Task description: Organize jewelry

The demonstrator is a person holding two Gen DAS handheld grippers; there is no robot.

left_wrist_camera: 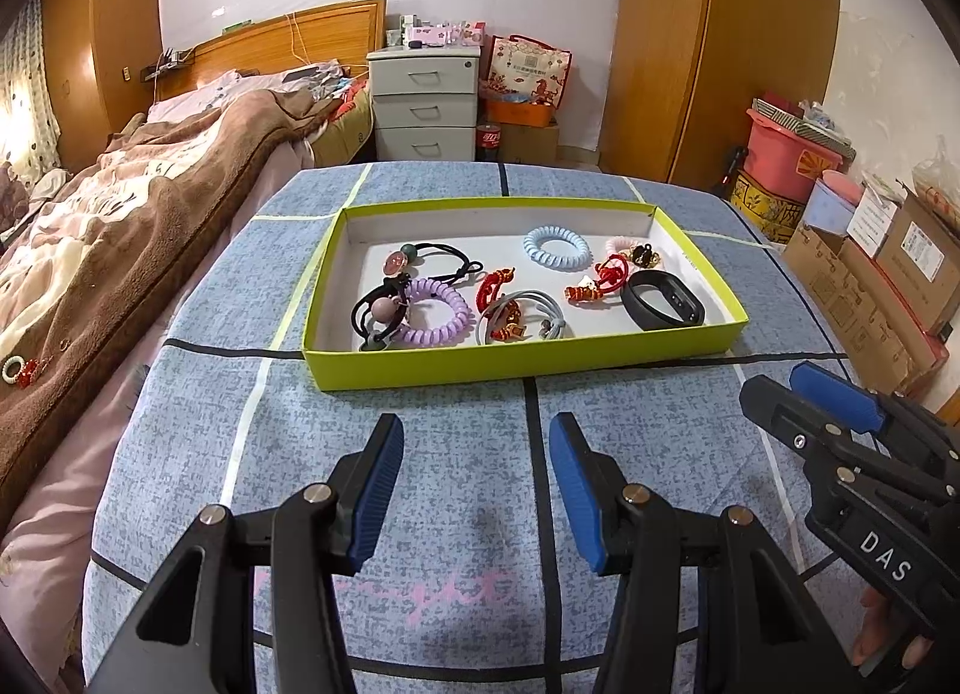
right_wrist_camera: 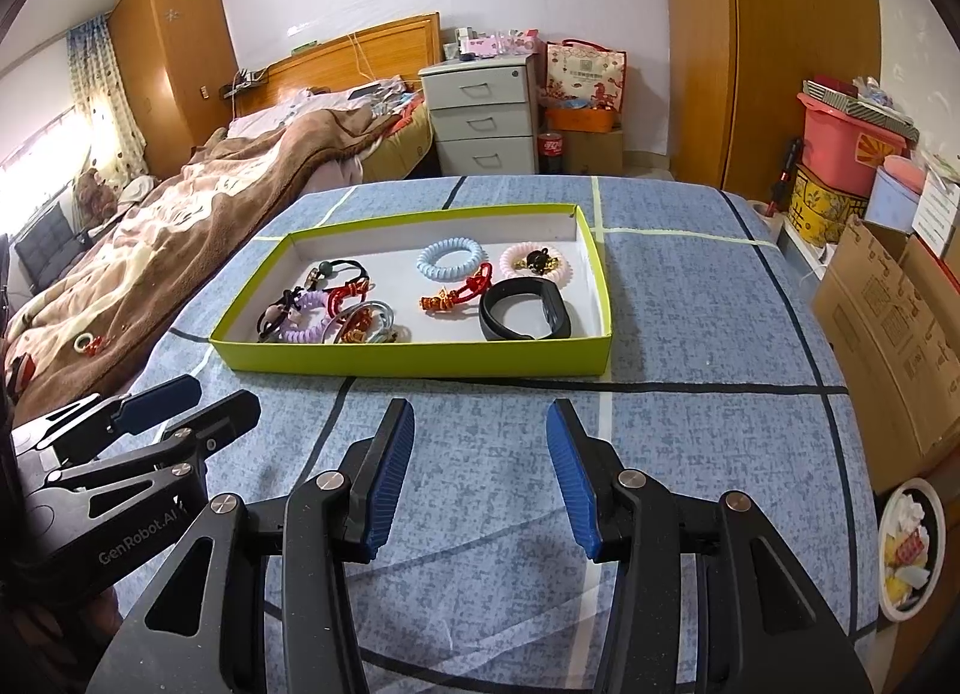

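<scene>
While both claws hang above the blue cloth, nothing is between their pads.
Left claw (left_wrist_camera: 476,490): released, jaws wide apart, empty; it points down at the cloth in front of the tray, not touching it as far as I can see.
Right claw (right_wrist_camera: 480,475): released too, wide apart, empty; it is beside the left one, also before the tray.
Surface (right_wrist_camera: 690,334): covered w/ blue-grey cloth that has dark and pale lines in a grid.
Tray (left_wrist_camera: 516,361): shallow box, lime-green walls, white inside; it lies on the surface beyond both claws, apart from them.
Jewelry, left part of tray: purple coil hair tie (left_wrist_camera: 433,313) near the front wall, w/ a black elastic (left_wrist_camera: 375,310) that has a pink bead touching it; behind these, another black elastic (left_wrist_camera: 441,262) w/ beads.
Jewelry, middle: grey loop (left_wrist_camera: 528,313) w/ red-gold charm; red knot cord (left_wrist_camera: 498,283) just behind it.
Jewelry, right part: light blue coil tie (left_wrist_camera: 556,248) toward the back wall; pink coil tie (right_wrist_camera: 537,268) w/ a black-gold piece on it, at the right wall; red cord w/ charm (right_wrist_camera: 459,289); black wrist band (left_wrist_camera: 663,301) near the front right corner.
Bed (left_wrist_camera: 138,226): left of the surface, brown blanket; a small white ring w/ a red piece (left_wrist_camera: 21,370) lies on the blanket, outside the tray.
Person: only fingers (left_wrist_camera: 888,634) seen, under the right claw's handle.
</scene>
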